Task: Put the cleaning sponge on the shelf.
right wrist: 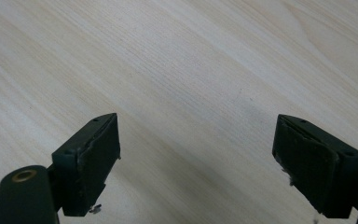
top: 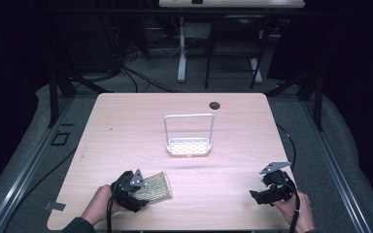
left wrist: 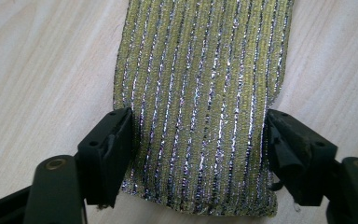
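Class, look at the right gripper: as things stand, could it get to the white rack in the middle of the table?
Probably yes. The right gripper is open over bare table, and nothing lies between it and the white rack. The striped cloth sits far off, between the left gripper jaws.

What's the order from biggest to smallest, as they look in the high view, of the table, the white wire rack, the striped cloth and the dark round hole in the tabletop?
1. Table
2. White wire rack
3. Striped cloth, partly hidden under the left gripper
4. Dark round hole
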Demonstrator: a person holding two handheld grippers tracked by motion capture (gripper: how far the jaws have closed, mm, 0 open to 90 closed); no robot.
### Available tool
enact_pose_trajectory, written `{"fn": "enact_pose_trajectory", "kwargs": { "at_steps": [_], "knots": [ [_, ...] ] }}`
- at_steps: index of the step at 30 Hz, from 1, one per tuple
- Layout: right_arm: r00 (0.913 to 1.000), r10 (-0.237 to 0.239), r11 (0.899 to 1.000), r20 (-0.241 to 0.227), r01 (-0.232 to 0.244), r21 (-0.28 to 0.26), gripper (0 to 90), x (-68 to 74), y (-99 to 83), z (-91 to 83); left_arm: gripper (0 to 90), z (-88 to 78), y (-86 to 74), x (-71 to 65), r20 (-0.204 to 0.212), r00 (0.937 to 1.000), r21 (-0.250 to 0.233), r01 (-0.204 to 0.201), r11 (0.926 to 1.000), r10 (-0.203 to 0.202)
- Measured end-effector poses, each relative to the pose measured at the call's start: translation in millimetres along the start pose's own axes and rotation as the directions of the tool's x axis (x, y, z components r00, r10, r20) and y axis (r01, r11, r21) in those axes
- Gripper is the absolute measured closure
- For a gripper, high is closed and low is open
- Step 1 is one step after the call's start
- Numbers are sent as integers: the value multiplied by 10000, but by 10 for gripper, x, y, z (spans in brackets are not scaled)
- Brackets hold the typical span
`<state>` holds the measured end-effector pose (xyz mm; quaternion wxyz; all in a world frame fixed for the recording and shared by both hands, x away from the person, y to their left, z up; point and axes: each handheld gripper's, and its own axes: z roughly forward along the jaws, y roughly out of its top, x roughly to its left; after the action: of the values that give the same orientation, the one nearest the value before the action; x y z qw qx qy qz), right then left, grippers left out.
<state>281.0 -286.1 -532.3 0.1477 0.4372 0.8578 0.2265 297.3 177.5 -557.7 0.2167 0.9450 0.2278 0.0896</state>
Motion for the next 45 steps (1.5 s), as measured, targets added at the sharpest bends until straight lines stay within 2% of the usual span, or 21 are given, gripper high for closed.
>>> {"fn": "enact_pose_trajectory", "kwargs": {
  "at_steps": [8, 12, 15, 20, 27, 30, 45],
  "knots": [
    [10000, -69, 9999, 65, 69, -94, 144, -5, 1, -18, 419, -12, -13, 12, -373, 9992, -200, 160, 9997, -167],
    [9999, 8, 9999, 106, -6, -170, 144, -10, -2, -34, 478, -16, -12, -10, -808, 9967, -299, 98, 9995, -122],
    [9999, -16, 9999, 107, 17, -134, 144, -4, 1, -46, 504, -22, -8, -21, -974, 9952, -362, 52, 9993, -87],
    [9999, -68, 9999, 149, 70, -88, 142, -7, -2, -36, 528, -68, -11, 2, -931, 9946, -684, 392, 9969, -455],
    [9996, -69, 9997, 260, 75, -246, 142, -2, -4, -36, 539, -165, -14, -2, -1194, 9906, -927, 562, 9941, -672],
    [9996, -95, 9998, 262, 100, -194, 142, -10, -5, -39, 539, -203, -22, 1, -1300, 9874, -1021, 767, 9918, -897],
    [9994, -150, 9997, 321, 156, -193, 133, -15, -6, -46, 539, -332, 7, -47, -1391, 9843, -1191, 927, 9885, -1090]
  ]
}}
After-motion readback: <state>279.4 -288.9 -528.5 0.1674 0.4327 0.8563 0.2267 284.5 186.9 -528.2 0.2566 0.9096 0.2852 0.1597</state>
